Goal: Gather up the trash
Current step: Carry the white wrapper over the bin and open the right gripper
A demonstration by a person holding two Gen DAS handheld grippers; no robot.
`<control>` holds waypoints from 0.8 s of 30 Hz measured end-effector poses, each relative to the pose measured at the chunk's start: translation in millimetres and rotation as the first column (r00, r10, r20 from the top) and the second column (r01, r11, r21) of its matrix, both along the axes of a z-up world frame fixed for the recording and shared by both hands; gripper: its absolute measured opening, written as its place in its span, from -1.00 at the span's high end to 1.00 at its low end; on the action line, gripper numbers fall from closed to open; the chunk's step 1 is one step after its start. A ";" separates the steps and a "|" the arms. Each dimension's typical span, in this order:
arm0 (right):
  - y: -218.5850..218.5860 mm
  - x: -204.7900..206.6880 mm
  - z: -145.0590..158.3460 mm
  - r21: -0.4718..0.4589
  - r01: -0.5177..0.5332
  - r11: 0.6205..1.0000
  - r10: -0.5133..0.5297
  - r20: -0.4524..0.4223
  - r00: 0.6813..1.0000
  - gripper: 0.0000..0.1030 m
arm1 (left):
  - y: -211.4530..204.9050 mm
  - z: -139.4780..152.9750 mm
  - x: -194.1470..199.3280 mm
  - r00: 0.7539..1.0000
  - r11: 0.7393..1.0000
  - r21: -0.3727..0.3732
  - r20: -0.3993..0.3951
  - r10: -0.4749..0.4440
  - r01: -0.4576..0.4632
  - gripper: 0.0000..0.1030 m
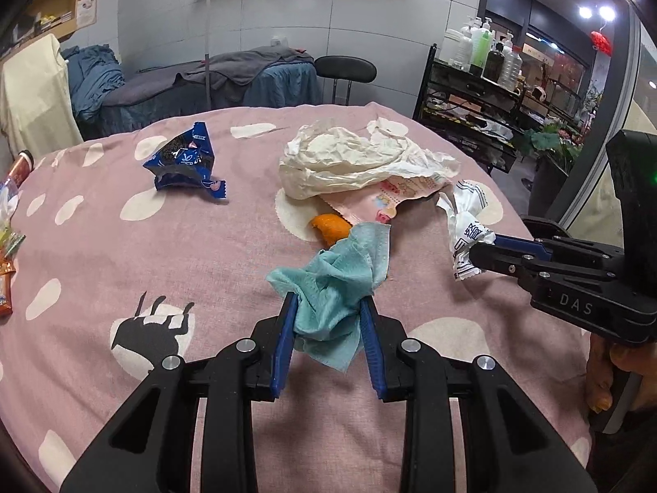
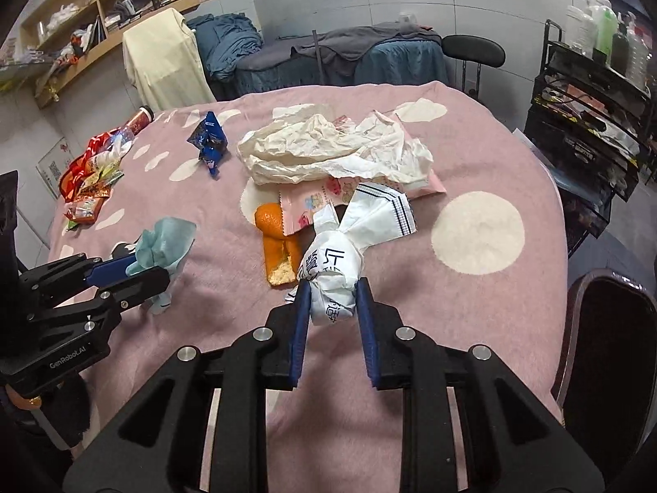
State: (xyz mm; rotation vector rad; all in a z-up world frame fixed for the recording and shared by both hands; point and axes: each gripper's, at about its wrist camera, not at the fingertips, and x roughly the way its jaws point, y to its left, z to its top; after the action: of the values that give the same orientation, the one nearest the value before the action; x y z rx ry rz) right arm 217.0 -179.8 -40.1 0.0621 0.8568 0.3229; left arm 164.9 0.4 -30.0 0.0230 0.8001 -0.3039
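My left gripper [image 1: 327, 298] is shut on a crumpled teal wipe [image 1: 332, 271], held just above the pink spotted tablecloth [image 1: 164, 254]. My right gripper [image 2: 333, 283] is shut on a twisted white wrapper with dark print [image 2: 334, 261]; the left wrist view shows it at the right [image 1: 478, 254]. In the right wrist view the left gripper [image 2: 152, 269] sits at the left with the teal wipe [image 2: 164, 242]. Beyond both lie an orange peel [image 2: 277, 242], a pink packet [image 1: 394, 199], crumpled white paper [image 1: 353, 160] and a blue snack wrapper [image 1: 182, 160].
A heap of colourful wrappers [image 2: 90, 180] and a bottle [image 2: 139, 119] lie at the table's far left edge. A dark chair back [image 2: 612, 349] stands at the near right. A black rack with bottles [image 2: 587, 123] is right of the table.
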 end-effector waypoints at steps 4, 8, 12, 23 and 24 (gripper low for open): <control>-15.7 -20.7 5.0 0.019 0.049 0.999 -0.050 0.028 0.998 0.53 | -10.3 6.4 -9.8 1.000 1.000 -0.016 0.016 -0.023 0.023 0.40; -35.4 -37.1 9.4 0.054 0.097 0.994 -0.100 0.044 0.994 0.53 | -22.7 10.2 -17.4 0.999 0.999 -0.027 0.028 -0.046 0.047 0.40; -59.5 -52.1 9.2 0.090 0.150 0.985 -0.155 0.046 0.987 0.53 | -37.0 13.3 -24.9 0.997 0.996 -0.043 0.036 -0.072 0.073 0.41; -122.2 -87.9 6.8 0.142 0.308 0.941 -0.319 0.063 0.946 0.53 | -89.8 18.2 -43.2 0.982 0.979 -0.074 0.041 -0.186 0.189 0.40; -128.5 -91.4 5.8 0.142 0.323 0.936 -0.335 0.063 0.940 0.53 | -95.1 18.1 -44.1 0.979 0.977 -0.073 0.040 -0.198 0.201 0.40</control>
State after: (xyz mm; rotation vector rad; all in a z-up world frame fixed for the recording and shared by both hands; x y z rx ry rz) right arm 125.6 -308.3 -34.3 0.3084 0.7236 0.0642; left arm 120.8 -94.7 -11.9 0.0362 0.7542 -0.5231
